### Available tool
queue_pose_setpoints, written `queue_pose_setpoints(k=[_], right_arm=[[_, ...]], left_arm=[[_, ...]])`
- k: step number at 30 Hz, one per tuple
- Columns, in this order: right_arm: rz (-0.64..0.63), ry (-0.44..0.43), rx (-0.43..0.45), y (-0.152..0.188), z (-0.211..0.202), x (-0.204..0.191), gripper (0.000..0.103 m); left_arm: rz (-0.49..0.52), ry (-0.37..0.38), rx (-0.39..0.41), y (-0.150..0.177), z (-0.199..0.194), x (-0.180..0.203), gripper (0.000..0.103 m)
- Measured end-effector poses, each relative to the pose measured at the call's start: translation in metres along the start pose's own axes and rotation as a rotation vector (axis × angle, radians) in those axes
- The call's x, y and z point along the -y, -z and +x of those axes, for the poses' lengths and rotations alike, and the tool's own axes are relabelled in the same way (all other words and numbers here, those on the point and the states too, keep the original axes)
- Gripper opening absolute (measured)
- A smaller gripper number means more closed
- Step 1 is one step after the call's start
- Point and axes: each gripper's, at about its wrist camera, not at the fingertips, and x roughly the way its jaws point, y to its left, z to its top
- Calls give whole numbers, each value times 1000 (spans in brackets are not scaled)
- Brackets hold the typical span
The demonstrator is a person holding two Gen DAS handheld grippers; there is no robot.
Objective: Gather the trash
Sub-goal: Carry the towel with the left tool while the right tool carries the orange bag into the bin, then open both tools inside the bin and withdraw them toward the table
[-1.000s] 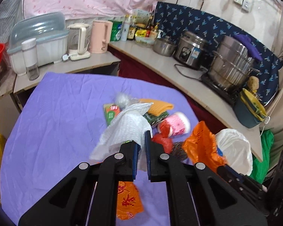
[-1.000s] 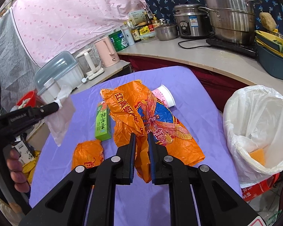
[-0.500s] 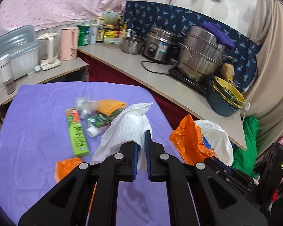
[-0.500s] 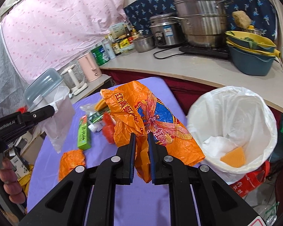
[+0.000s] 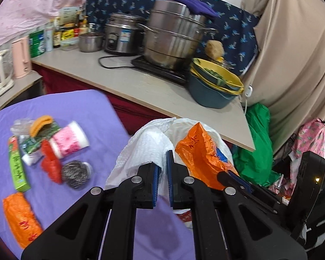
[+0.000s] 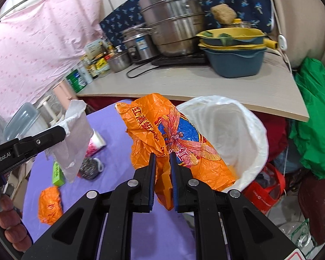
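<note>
My left gripper [image 5: 162,166] is shut on a white paper towel [image 5: 145,151] and holds it in the air near the purple table's right edge; it also shows in the right wrist view [image 6: 75,130]. My right gripper [image 6: 162,162] is shut on a large orange plastic bag [image 6: 173,134], held over the near rim of the white-lined trash bin [image 6: 238,130]. The orange bag [image 5: 201,151] and the bin liner [image 5: 184,123] also show in the left wrist view, just right of the towel.
On the purple tablecloth [image 5: 75,112] lie a pink-and-white cup [image 5: 68,138], a steel scourer [image 5: 75,173], a red scrap [image 5: 51,164], a green box [image 5: 18,164], a crumpled orange wrapper [image 5: 21,218] and other small wrappers. A counter [image 6: 205,82] with pots and basins runs behind.
Both grippers have swung right toward the bin, still holding their loads. The orange bag now hangs over the bin's rim, and the towel has come close beside it.
</note>
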Motion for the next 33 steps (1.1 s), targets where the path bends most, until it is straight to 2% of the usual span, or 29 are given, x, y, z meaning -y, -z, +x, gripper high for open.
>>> queue_pose_setpoints(k=[4, 10, 19, 24, 26, 28, 31, 33], right_arm=[[27, 37, 3, -2, 3, 23, 12], [60, 70, -3, -5, 11, 48, 12], [66, 87, -24, -9, 33, 60, 15], [63, 87, -20, -11, 42, 58, 19], [63, 88, -13, -12, 43, 57, 22], [63, 86, -4, -13, 43, 54, 27], [60, 82, 8, -15, 42, 49, 35], [55, 76, 11, -17, 42, 44, 36]], left_arm=[[37, 39, -28, 0, 29, 26, 7], [48, 74, -72, 4, 67, 45, 7], [39, 67, -139, 12, 107, 45, 7], [29, 46, -146, 14, 117, 39, 8], [27, 33, -142, 14, 118, 37, 11], [17, 20, -138, 14, 116, 33, 26], [12, -1, -117, 12, 112, 28, 42], [12, -8, -108, 10, 108, 25, 43]])
